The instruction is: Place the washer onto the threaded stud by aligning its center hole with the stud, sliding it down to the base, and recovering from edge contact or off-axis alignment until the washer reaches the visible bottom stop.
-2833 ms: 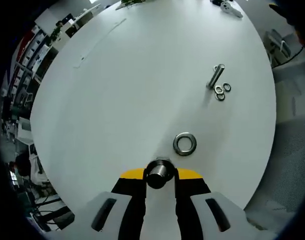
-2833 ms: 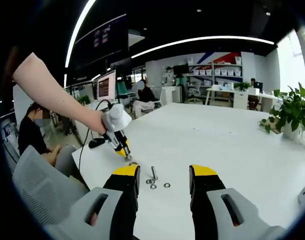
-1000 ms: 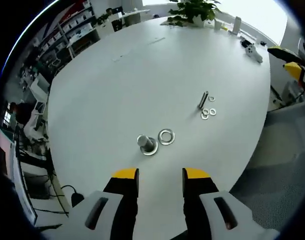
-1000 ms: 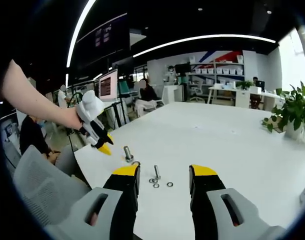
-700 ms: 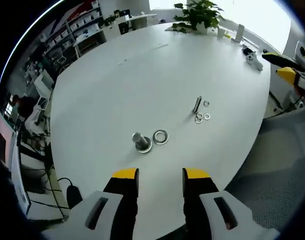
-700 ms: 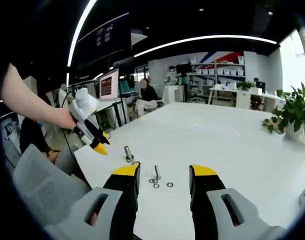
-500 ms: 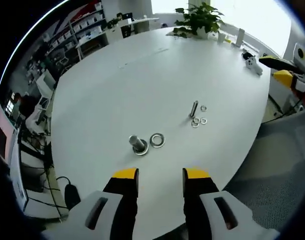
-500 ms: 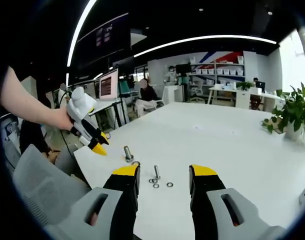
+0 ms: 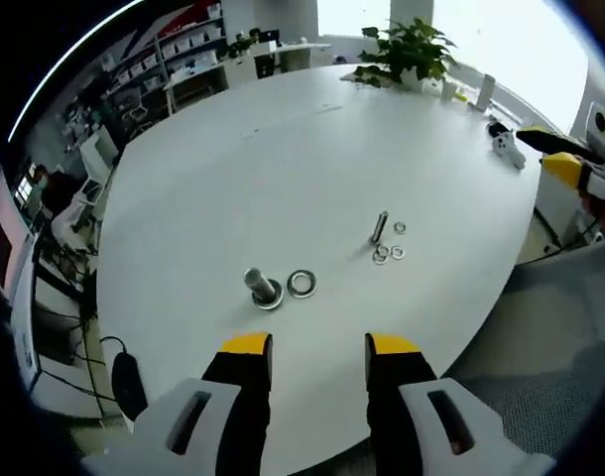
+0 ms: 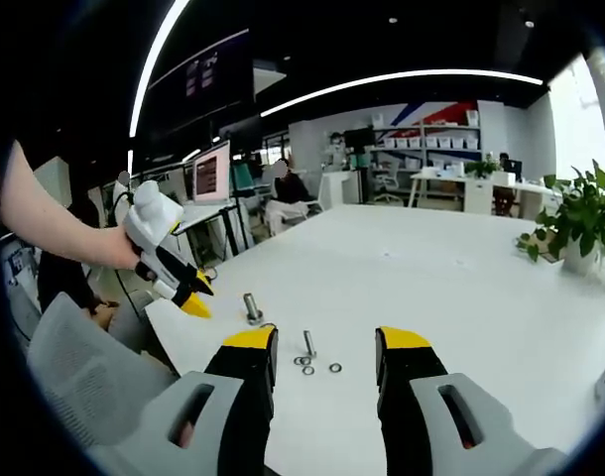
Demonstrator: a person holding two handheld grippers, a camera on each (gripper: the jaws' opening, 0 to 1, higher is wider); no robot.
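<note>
The threaded stud (image 9: pixel 260 287) stands upright on its wide base on the white round table (image 9: pixel 283 149). Flat on the table just to the stud's right lies the large washer (image 9: pixel 302 284), apart from it. My left gripper (image 9: pixel 319 347) is open and empty, held back above the table's near edge. In the right gripper view the stud (image 10: pixel 252 306) stands left of my own jaws. A person's hand holds the left gripper (image 10: pixel 191 297) beside it. My right gripper (image 10: pixel 326 347) is open and empty, well back from the parts.
A second bolt (image 9: pixel 379 226) lies flat with three small washers (image 9: pixel 390 252) around its end. A potted plant (image 9: pixel 407 40) and a white device (image 9: pixel 506 144) sit at the far rim. The right gripper (image 9: pixel 570 169) shows at the right edge. Office desks and seated people lie beyond.
The left gripper was shut on the stud 2.8 s ago. It has let go, opened and drawn back, leaving the stud standing. The right gripper has stayed put.
</note>
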